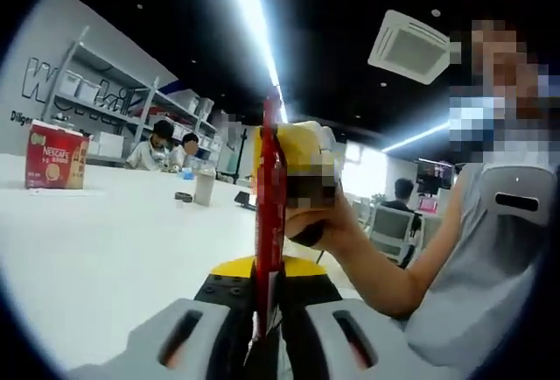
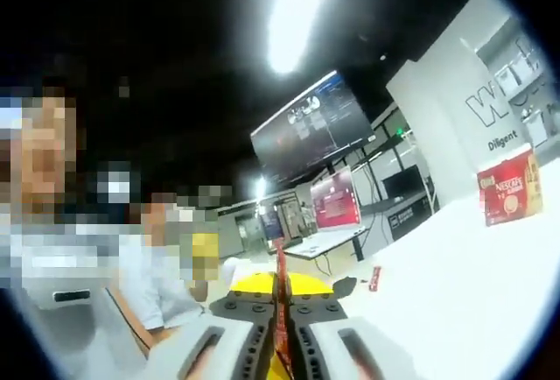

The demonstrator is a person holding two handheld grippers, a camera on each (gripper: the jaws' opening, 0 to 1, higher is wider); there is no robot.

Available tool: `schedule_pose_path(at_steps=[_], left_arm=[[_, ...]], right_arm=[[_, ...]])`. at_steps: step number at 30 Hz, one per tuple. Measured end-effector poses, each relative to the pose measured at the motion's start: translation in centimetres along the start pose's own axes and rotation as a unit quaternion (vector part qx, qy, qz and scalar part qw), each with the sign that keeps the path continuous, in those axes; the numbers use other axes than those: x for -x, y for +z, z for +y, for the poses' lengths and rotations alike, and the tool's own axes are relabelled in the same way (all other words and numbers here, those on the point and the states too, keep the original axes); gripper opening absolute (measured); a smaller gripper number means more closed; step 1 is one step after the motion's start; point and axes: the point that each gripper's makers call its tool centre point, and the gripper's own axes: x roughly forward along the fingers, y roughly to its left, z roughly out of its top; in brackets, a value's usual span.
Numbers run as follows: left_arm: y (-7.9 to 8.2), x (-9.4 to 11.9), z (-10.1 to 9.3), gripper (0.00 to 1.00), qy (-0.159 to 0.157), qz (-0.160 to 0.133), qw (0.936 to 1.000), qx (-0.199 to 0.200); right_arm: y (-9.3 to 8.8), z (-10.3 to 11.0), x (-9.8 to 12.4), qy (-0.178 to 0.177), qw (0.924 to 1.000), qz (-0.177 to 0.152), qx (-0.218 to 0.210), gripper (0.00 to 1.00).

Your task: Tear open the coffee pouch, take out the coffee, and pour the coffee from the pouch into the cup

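A red coffee pouch (image 1: 269, 214) stands edge-on and upright, and my left gripper (image 1: 267, 297) is shut on its lower end. Behind the pouch, a hand (image 1: 328, 222) holds the yellow right gripper (image 1: 302, 148) against the pouch's upper part. In the right gripper view the same red pouch (image 2: 281, 297) runs as a thin strip between the jaws of my right gripper (image 2: 280, 314), which is shut on it. The yellow left gripper (image 2: 206, 249) shows blurred to its left. A pale cup (image 1: 205, 189) stands far off on the white table (image 1: 96, 257).
A red Nescafe box (image 1: 54, 157) (image 2: 509, 189) stands on the table. A small dark object (image 1: 183, 196) lies by the cup, and a small red packet (image 2: 374, 278) lies on the table. People sit at the far end, with shelves, screens and chairs behind.
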Motion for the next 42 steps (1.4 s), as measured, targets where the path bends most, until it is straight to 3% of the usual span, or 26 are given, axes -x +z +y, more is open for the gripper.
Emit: schedule_pose_path(at_steps=[5,8,11,21,24,28,34,37,42], left_arm=[[0.7,1.0,-0.5,0.15,0.006,-0.013,0.9996,-0.026],[2.0,1.2,-1.5,0.19,-0.016,-0.037,0.9991,-0.013],[2.4,1.4,-2.0,0.18,-0.026,-0.042,0.9987,-0.011],[1.7,1.0,-4.2,0.18,-0.076,-0.024,0.9968,-0.009],[2.6,0.7,-4.4,0.15,-0.073,-0.016,0.997,-0.019],[2.7,-0.1,-4.8,0.12,-0.076,0.038,0.9959,0.031],[2.9,-0.7,-4.8,0.11,-0.039,0.049,0.998,0.001],[2.8,-0.5,-4.7,0.11,-0.033,0.045,0.9984,0.011],[2.4,0.2,-5.5,0.11,-0.041,0.056,0.9976,-0.003]], right_arm=[[0.1,0.7,-0.8,0.018,0.9998,0.001,0.0,0.03],[-0.5,1.2,-1.1,0.025,0.9995,0.017,0.006,0.03],[-0.9,1.7,-0.9,0.032,0.9992,0.025,0.006,0.03],[-1.7,3.0,0.6,0.058,0.9976,0.037,0.007,0.03],[-2.3,3.5,1.2,0.059,0.9968,0.048,0.025,0.04],[-1.6,3.7,2.0,0.053,0.9975,0.032,0.035,0.04],[0.3,4.1,3.3,0.047,0.9975,-0.015,0.051,0.1],[0.5,4.5,3.5,0.054,0.9971,-0.018,0.05,0.12],[0.1,4.8,2.9,0.061,0.997,-0.009,0.046,0.03]])
